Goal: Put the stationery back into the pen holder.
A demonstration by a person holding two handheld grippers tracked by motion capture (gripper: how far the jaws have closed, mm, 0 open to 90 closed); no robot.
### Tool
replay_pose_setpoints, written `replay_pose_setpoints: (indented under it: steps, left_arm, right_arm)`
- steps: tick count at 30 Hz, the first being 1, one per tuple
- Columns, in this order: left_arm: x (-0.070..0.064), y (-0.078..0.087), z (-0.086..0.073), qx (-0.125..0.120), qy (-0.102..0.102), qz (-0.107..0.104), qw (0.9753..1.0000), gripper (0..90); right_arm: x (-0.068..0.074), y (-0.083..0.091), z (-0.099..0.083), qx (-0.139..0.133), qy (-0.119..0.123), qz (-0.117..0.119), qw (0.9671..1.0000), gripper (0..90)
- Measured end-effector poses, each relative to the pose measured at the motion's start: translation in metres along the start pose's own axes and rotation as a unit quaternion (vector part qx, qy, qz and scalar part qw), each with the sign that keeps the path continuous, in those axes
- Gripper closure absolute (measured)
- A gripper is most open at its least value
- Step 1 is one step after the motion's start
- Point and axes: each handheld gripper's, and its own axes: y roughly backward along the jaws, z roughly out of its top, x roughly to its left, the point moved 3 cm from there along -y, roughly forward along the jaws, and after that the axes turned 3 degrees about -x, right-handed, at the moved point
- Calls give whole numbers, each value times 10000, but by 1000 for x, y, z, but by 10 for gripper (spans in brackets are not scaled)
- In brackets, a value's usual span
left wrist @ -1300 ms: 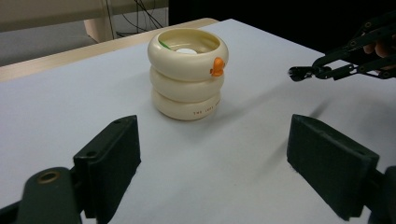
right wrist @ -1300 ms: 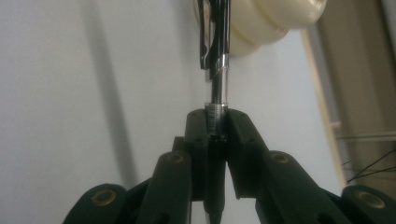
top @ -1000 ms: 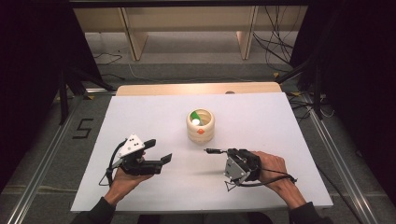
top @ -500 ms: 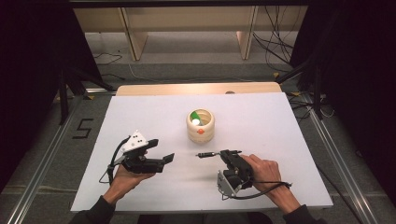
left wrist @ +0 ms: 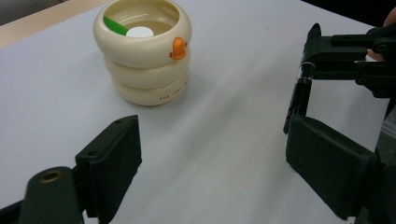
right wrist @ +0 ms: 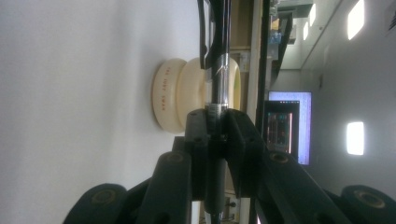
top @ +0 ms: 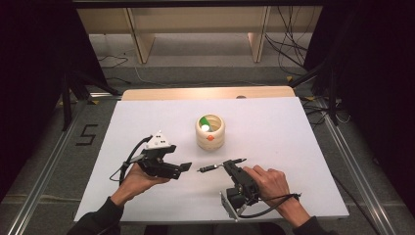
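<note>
Near table's front, right gripper [top: 230,166] clamps black pen [top: 221,165] by one end; left gripper [top: 182,167] gapes empty. Risk: pen pivots, slips.

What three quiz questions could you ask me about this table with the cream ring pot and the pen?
1. True or false: the right gripper is shut on the slim black pen.
2. The left gripper has its jaws: A open, B shut on the pot, C shut on the pen?
3. What colour is the small knob on the stacked cream ring-shaped pot standing on the white table?

Key: 1 true; 2 A; 3 orange.
</note>
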Motion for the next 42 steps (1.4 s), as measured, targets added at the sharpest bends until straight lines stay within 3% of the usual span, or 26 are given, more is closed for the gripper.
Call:
replay_pose_setpoints:
  steps: [5,9,16,22,28,29,32,38,42]
  left_arm:
    - [-6,-10,9,330,-131,-218,9991,182]
    - [-14,-18,15,587,-235,-426,9971,185]
    - [-23,-32,18,1158,-468,-692,9898,211]
    - [-29,-39,18,1462,-534,-829,9843,248]
    - [-35,-45,19,1673,-700,-968,9787,334]
    - [-36,-45,20,1706,-752,-1001,9774,349]
    - [-38,-46,22,1728,-762,-1108,9757,417]
    - [-43,-52,24,1958,-870,-1290,9682,501]
    - [-45,-59,23,2080,-930,-1326,9646,540]
  right_arm:
    - [3,-1,4,-55,212,-74,9997,799]
    - [6,-1,6,-71,378,-107,9992,800]
    - [9,-3,11,-128,675,-139,9975,800]
    - [12,-3,12,-100,685,-135,9975,799]
    - [14,-4,15,-144,871,-109,9960,800]
    - [15,-4,15,-158,788,-118,9967,800]
    - [15,-4,16,-160,886,-66,9959,800]
    - [17,-4,17,-158,868,-43,9961,799]
    - [18,-4,18,-164,904,-19,9958,799]
